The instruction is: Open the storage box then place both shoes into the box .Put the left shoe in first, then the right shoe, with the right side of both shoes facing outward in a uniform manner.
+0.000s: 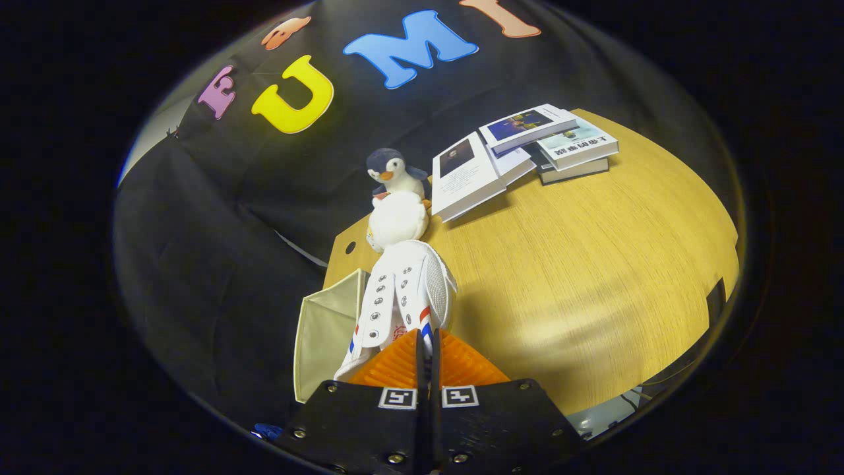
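The shoe (405,297) is pinched in the claw (426,343), whose two fingers sit almost together on it. It hangs over the table (593,264), just right of the open box (326,330). A toy penguin (397,198) and books (521,155) sit far off.

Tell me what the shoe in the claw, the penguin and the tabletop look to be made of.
White shoe, pinched in the shut claw: seemingly smooth leather or synthetic, with a mesh-like panel and metal-looking eyelets. Penguin, just beyond the shoe: plush fabric, fuzzy and matte. Table: wood or wood-look laminate, with straight grain lines and a soft sheen.
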A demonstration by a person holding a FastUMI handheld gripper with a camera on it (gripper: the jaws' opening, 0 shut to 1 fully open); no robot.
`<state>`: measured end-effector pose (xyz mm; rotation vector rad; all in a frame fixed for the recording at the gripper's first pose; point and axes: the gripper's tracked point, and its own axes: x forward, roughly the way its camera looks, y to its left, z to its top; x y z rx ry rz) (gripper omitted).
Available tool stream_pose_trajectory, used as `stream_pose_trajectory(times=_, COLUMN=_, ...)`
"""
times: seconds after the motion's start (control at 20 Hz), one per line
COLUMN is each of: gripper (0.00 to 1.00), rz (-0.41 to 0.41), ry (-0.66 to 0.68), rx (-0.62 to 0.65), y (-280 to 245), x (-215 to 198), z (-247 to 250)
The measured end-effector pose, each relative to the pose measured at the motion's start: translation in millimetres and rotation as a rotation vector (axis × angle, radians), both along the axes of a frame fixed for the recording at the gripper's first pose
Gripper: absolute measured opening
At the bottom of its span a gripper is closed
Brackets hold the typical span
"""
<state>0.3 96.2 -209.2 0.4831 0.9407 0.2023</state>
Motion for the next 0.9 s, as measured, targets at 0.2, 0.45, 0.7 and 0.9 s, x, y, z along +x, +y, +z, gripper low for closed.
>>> stream_pose_trajectory(times=0.2, gripper=0.00, rz=0.029, ry=-0.016, rx=0.032, y=35.4, x=1.3, z=9.6)
stream_pose_trajectory(times=0.45, gripper=0.00, rz=0.070, ry=-0.034, rx=0.039, y=81.7, x=-1.0, z=10.8)
stream_pose_trajectory(times=0.7, gripper=0.00, rz=0.097, ry=-0.033, rx=-0.006, y=113.9, x=-4.9, z=-4.0)
stream_pose_trajectory(times=0.9, gripper=0.00, rz=0.081, ry=-0.055, rx=-0.055, y=126.1, x=-3.1, z=-17.4)
